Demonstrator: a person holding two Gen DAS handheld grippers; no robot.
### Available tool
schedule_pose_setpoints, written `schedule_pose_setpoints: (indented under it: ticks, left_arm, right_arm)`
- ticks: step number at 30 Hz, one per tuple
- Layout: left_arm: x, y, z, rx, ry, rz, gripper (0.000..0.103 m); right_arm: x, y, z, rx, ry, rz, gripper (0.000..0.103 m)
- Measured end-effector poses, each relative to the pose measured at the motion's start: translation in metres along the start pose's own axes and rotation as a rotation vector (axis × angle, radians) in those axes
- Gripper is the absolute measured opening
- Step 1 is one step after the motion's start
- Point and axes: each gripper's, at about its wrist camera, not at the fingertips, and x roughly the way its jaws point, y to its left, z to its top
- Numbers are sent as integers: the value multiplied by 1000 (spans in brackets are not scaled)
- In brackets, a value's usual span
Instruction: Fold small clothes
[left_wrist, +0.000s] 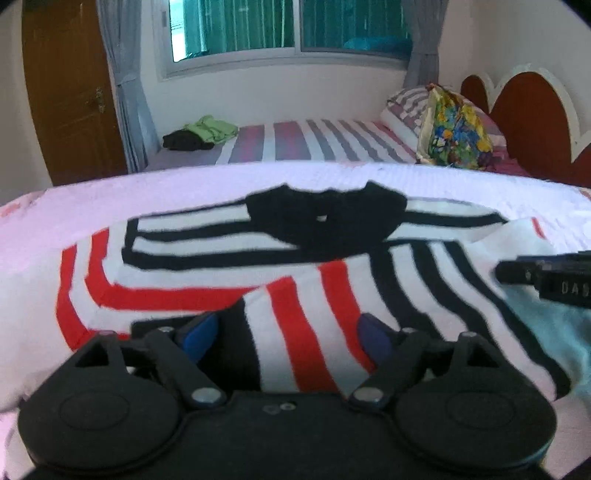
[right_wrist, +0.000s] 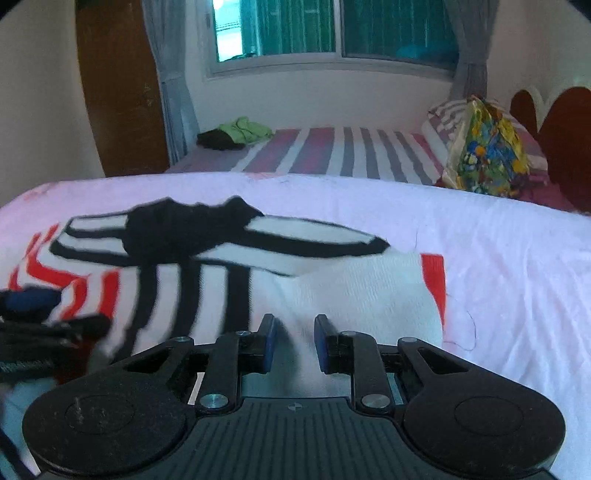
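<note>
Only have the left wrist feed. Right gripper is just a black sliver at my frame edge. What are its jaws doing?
Observer: Right gripper jaws stand narrowly apart, with white cloth of the striped shirt between them; I cannot confirm a firm pinch.
Operator: What's to its right?
Observer: The shirt ends in a red stripe, then there is only pink sheet.
Operator: Anything loose there?
Observer: A dark thread lies on the sheet.

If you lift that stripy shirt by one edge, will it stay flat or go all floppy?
Probably floppy: the stripy shirt already bends and bunches where the left hand-held gripper meets it. It looks thin, so likely light. On the pink cover it would probably drag and wrinkle when pushed, not slide whole. The right hand-held gripper sits at its white edge.
</note>
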Motion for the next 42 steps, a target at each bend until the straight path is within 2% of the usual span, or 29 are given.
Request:
schedule_pose_setpoints:
  ticks: [1, 2, 3, 8, 10, 11, 13, 15, 16, 18, 20, 23, 26, 27, 30, 32, 33, 35, 37, 42]
  left_arm:
    - [-8, 5, -1, -5, -22, -14, 83]
    - [-17, 12, -3, -14, -42, -26, 84]
    - [-25, 20, -7, -23, -53, -25, 84]
    - [-74, 97, -41, -101, -99, 30, 84]
    - [-87, 136, -54, -157, -100, 75, 80]
    - [-94, 159, -61, -194, -102, 97, 79]
    - [-109, 205, -75, -284, -116, 144, 69]
    - [-121, 249, -87, -375, -138, 202, 68]
    - [-126, 273, -94, -445, -139, 223, 61]
    - [-130, 326, -109, -675, -132, 183, 57]
    - [-129, 362, -122, -834, -144, 152, 53]
    - [-128, 397, -133, -949, -165, 149, 53]
    - [-119, 421, -149, -1119, -196, 70, 52]
    - [-117, 425, -151, -1145, -211, 53, 51]
    - [-109, 429, -142, -1106, -206, 67, 41]
    - [-102, 432, -137, -1081, -194, 69, 25]
    - [-102, 434, -139, -1060, -187, 62, 5]
    - [-103, 429, -134, -1016, -195, 63, 4]
    - [-111, 415, -121, -937, -245, 45, 4]
    - [-116, 349, -70, -701, -293, -75, 4]
  right_arm:
    - [-6, 1, -1, 12, -26, -13, 26]
    - [-10, 4, -2, 10, -29, -30, 45]
    - [-14, 6, -4, 4, -25, -35, 57]
    - [-43, 18, -24, -1, -21, -43, 57]
    - [-51, 24, -31, 23, -10, -58, 57]
    - [-54, 28, -35, 38, -6, -64, 57]
    - [-58, 40, -41, 64, 1, -75, 57]
    - [-61, 55, -44, 79, 2, -85, 57]
    - [-62, 61, -45, 80, -1, -85, 57]
    - [-62, 75, -45, 89, -6, -83, 57]
    - [-59, 88, -43, 102, 3, -84, 57]
    - [-58, 104, -38, 109, -1, -81, 57]
    - [-56, 121, -31, 108, -15, -75, 57]
    - [-55, 123, -29, 113, -16, -76, 57]
    - [-47, 124, -25, 156, -3, -81, 57]
    - [-45, 121, -23, 191, -3, -85, 56]
    - [-46, 119, -23, 206, -7, -83, 56]
    - [-45, 114, -22, 230, -4, -90, 56]
    - [-46, 110, -22, 247, -10, -112, 56]
    - [-48, 98, -24, 282, -6, -116, 55]
